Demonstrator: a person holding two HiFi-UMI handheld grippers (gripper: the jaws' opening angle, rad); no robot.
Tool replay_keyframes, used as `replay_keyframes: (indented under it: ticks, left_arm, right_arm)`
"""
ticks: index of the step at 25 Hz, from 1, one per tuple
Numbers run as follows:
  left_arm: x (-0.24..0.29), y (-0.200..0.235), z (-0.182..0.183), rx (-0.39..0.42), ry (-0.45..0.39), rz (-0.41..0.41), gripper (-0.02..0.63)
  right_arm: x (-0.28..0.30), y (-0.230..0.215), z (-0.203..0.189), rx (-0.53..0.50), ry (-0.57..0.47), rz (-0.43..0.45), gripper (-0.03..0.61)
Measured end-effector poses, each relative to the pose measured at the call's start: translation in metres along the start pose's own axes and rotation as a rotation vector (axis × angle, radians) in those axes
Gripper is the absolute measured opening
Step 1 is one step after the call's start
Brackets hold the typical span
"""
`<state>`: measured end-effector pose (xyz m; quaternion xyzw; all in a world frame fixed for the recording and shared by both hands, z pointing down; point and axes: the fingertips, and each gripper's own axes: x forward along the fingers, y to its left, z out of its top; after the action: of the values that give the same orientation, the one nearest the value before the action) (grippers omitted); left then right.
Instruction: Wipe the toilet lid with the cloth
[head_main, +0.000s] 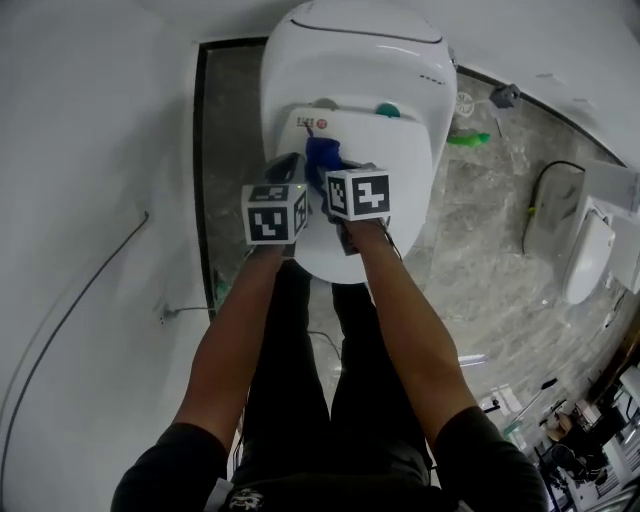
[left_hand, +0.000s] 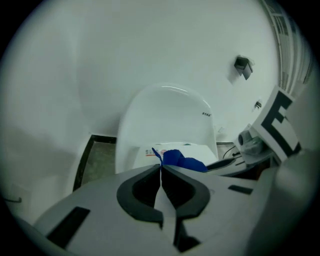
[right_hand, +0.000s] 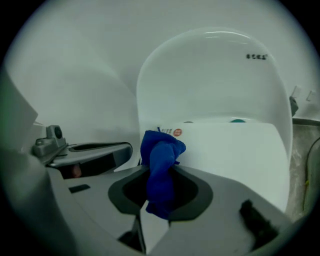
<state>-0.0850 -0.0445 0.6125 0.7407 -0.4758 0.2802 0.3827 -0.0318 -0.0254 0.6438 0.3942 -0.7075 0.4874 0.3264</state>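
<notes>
The white toilet lid (head_main: 400, 170) is down, with a small printed sticker near its back left corner. A bunched blue cloth (head_main: 322, 155) sits over the lid's back left part. My right gripper (head_main: 338, 172) is shut on it. In the right gripper view the cloth (right_hand: 161, 165) fills the gap between the jaws and sticks out above the lid (right_hand: 230, 150). My left gripper (head_main: 288, 168) is close beside on the left. Its jaws (left_hand: 161, 167) meet, and a thin corner of the cloth (left_hand: 181, 160) appears pinched at their tips.
The toilet's rounded back (head_main: 350, 50) rises behind the lid against the white wall. A teal item (head_main: 387, 110) lies at the lid's hinge. On the marble floor to the right are a green object (head_main: 468, 140), a dark fitting (head_main: 505, 95), a cable (head_main: 535, 205) and a white fixture (head_main: 590, 255).
</notes>
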Motion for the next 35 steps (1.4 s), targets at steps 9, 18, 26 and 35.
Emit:
replay_keyframes:
  ticks: [9,18,26,35]
  left_arm:
    - [-0.025,0.1,-0.04,-0.082,0.046,0.063,0.018]
    - [-0.017,0.084,-0.056,-0.084,0.08,-0.028,0.018]
    - [-0.001,0.026,-0.049,-0.058,0.055,-0.059,0.018]
    - [0.014,-0.088,-0.046,0.027,0.054,-0.156,0.018]
  right_arm:
    - [0.06,0.059,-0.014,-0.093,0.104,-0.067,0.084]
    - [0.057,0.05,-0.011,-0.098,0.087,-0.128,0.084]
    - [0.013,-0.007,-0.025,-0.073,0.041,-0.162,0.084]
    - [-0.044,-0.099,-0.057,0.016,-0.03,-0.173,0.084]
